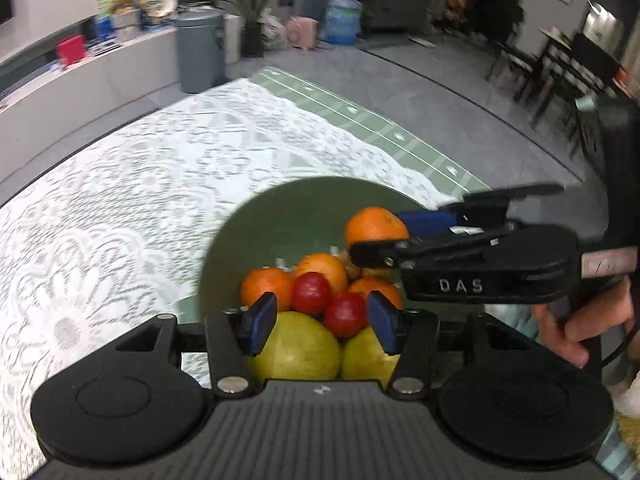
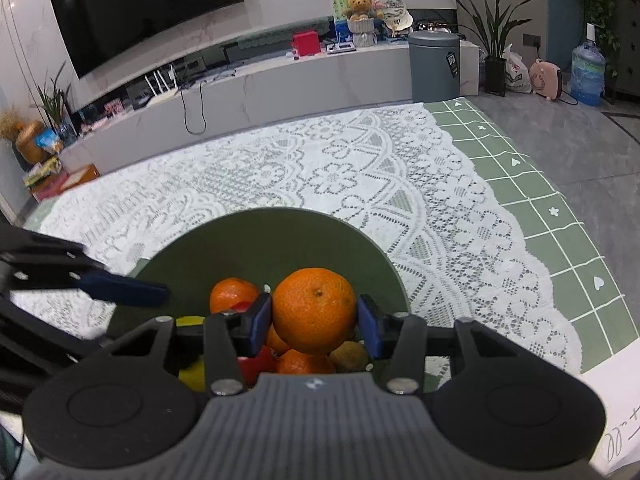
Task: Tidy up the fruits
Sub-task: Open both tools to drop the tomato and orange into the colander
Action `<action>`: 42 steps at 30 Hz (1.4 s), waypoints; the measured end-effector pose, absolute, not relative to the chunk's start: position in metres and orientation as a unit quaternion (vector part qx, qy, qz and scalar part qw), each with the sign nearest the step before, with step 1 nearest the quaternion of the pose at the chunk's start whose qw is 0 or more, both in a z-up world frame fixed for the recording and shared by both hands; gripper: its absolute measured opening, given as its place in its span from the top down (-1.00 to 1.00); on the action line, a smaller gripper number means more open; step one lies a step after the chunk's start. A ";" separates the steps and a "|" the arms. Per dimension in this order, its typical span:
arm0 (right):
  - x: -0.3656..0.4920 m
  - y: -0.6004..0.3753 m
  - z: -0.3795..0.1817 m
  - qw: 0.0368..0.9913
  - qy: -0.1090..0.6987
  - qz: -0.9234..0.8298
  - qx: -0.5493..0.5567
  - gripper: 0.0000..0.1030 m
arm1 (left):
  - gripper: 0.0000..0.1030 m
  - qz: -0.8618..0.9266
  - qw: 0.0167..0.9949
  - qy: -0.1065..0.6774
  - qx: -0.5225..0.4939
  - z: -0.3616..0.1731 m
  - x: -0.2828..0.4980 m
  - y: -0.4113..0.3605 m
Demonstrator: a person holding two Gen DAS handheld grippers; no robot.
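Note:
A green bowl point(image 1: 280, 200) point(image 2: 224, 236) on the lace cloth holds a pile of fruit: several oranges point(image 1: 266, 286), two red fruits point(image 1: 311, 292) and two big yellow-green ones point(image 1: 298, 346). My left gripper point(image 1: 323, 322) hovers open just above the pile, with nothing pressed between its blue pads. One of its fingers point(image 2: 124, 288) shows at the left of the right wrist view. My right gripper point(image 2: 314, 320) point(image 1: 380, 236) is shut on a large orange point(image 2: 314, 310) point(image 1: 374, 226), held over the far right side of the bowl.
White lace cloth point(image 2: 360, 168) lies over a green checked tablecloth point(image 2: 520, 168), whose edge runs along the right. A person's hand point(image 1: 580, 328) grips the right tool. White paper point(image 2: 616, 420) lies near right. A grey bin point(image 2: 434, 66) and a TV bench stand beyond the table.

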State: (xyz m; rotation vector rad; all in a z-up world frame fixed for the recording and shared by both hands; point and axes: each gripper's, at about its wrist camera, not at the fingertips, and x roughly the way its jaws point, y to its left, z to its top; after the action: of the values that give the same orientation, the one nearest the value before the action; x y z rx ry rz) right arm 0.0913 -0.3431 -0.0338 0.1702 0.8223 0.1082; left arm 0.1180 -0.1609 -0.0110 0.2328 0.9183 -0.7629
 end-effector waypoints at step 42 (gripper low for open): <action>0.027 -0.295 0.024 0.960 0.273 -0.004 0.065 -0.48 | -0.26 -0.216 0.916 0.335 0.045 0.039 0.069 -0.080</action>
State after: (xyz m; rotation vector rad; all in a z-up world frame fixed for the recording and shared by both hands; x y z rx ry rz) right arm 0.0269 -0.2953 0.0242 0.1325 0.5545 -0.0076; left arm 0.0694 -0.0804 0.0389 0.0919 0.6898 -0.4455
